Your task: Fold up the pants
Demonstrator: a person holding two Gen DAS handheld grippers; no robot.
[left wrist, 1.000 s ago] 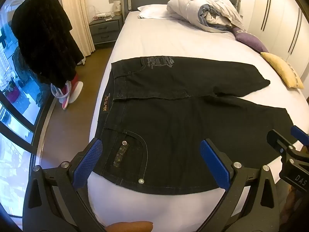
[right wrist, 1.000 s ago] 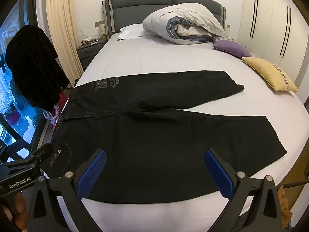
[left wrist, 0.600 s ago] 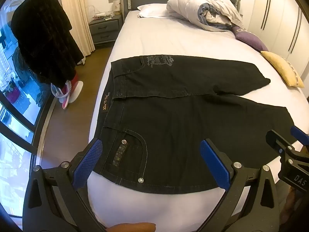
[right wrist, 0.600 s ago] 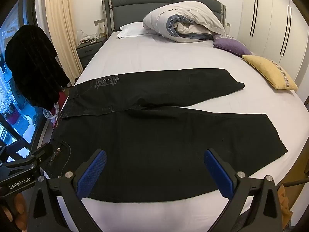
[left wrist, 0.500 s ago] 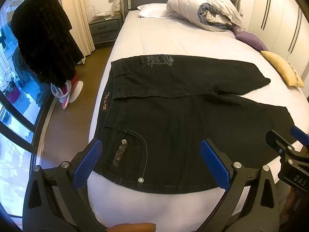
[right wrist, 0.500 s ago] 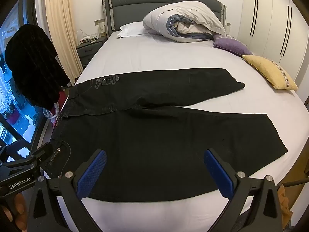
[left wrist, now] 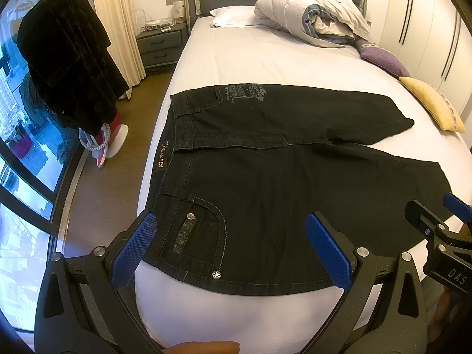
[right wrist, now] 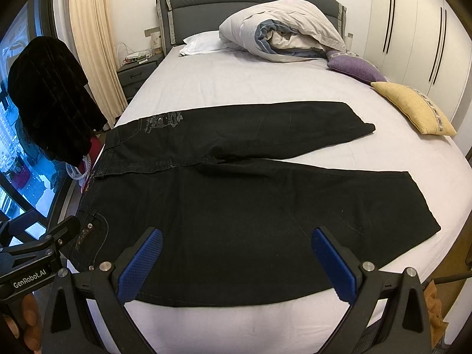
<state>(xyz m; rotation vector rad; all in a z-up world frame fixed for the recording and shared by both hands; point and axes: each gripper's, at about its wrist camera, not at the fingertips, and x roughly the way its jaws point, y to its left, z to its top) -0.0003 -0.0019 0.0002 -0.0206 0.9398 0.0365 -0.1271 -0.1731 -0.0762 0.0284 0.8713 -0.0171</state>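
Observation:
Black pants (left wrist: pixel 280 183) lie flat on the white bed (left wrist: pixel 265 59), waistband at the left edge, both legs spread to the right. They also show in the right wrist view (right wrist: pixel 250 200). My left gripper (left wrist: pixel 233 242) is open and empty, held above the near waist pocket (left wrist: pixel 200 236). My right gripper (right wrist: pixel 236 256) is open and empty, above the near leg close to the bed's front edge. The right gripper's body shows in the left wrist view (left wrist: pixel 442 244); the left gripper's body shows in the right wrist view (right wrist: pixel 32 256).
A rumpled duvet (right wrist: pixel 283 32) and white pillow (right wrist: pixel 200 44) lie at the headboard. A purple cushion (right wrist: pixel 354 69) and a yellow cushion (right wrist: pixel 413 106) sit at the right. A dark coat (left wrist: pixel 65 59) hangs left of the bed, by a nightstand (left wrist: pixel 159 44).
Both grippers have drifted very slightly; the pants have not moved. Both grippers stay open.

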